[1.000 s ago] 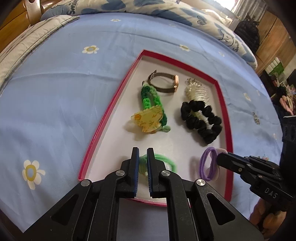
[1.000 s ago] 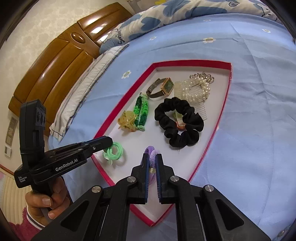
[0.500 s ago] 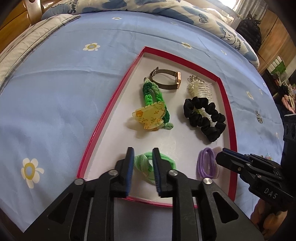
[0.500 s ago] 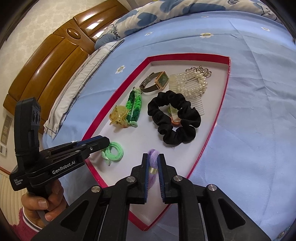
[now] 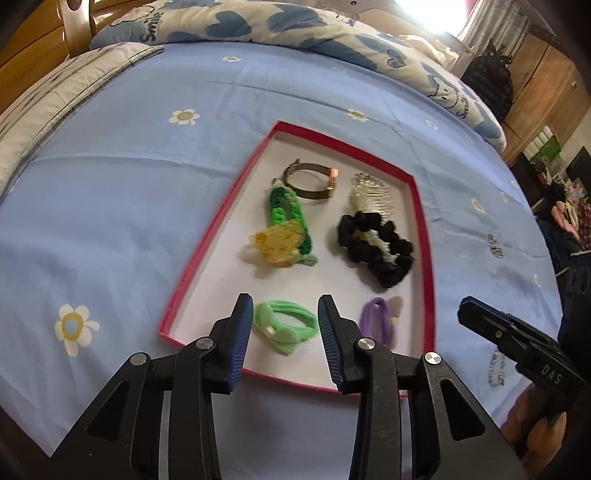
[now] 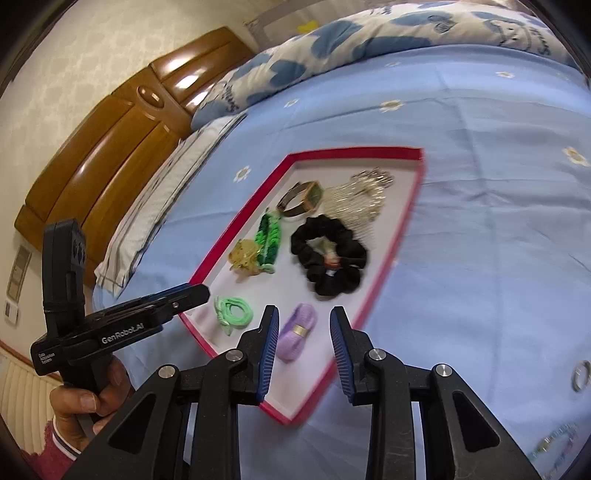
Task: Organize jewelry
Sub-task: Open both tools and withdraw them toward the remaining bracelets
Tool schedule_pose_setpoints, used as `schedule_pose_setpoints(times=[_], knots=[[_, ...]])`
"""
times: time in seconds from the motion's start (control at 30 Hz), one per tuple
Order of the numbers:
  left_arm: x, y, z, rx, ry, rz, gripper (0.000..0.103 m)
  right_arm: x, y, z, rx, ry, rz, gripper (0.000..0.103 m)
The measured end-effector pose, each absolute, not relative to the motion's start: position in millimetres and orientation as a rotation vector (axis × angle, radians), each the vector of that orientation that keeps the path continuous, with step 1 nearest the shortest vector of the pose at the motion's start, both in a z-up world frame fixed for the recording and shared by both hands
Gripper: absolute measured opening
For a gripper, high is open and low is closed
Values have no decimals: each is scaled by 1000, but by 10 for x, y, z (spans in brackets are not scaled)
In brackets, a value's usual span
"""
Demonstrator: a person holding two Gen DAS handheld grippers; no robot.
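A red-rimmed tray (image 5: 218, 225) (image 6: 391, 258) with a white floor lies on the blue bedsheet. A light green hair tie (image 5: 286, 323) (image 6: 232, 312) rests in it, seen between the opening jaws of my left gripper (image 5: 284, 308), whose pads stand clear of it. A purple hair tie (image 6: 297, 330) (image 5: 376, 323) lies beside it, between the opening jaws of my right gripper (image 6: 304, 319), untouched. Further back lie a black scrunchie (image 5: 376, 247), a green braided band with a yellow clip (image 5: 282, 240), a watch (image 5: 314, 181) and a pearl comb (image 5: 373, 195).
A person's hand (image 6: 88, 402) holds the left gripper's handle. On the sheet right of the tray lie a ring (image 6: 580, 374), a beaded bracelet (image 5: 496, 363) and a small chain (image 5: 495, 245). A patterned quilt (image 5: 258, 22) and wooden headboard (image 6: 110, 147) lie beyond.
Both grippers went from shut on their hair ties to open and drew up and back. The green and purple ties now lie loose in the tray.
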State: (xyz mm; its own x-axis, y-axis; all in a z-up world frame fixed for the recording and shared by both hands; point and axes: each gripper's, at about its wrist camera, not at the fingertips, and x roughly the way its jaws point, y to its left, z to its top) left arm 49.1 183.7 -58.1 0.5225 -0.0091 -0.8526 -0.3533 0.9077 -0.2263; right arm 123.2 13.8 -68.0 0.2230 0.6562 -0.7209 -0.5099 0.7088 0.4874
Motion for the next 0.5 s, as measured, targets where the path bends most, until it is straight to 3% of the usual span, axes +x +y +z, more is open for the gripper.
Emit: schedule_pose_setpoints(times=[0.33,0.5], knots=[[354,1447,-551,-414,1016,146,40,1094,-616,-648,237,1045,664,45],[329,1226,-499,-395,1015,104,40,1008,-1038,-669,272,1038,586,46]])
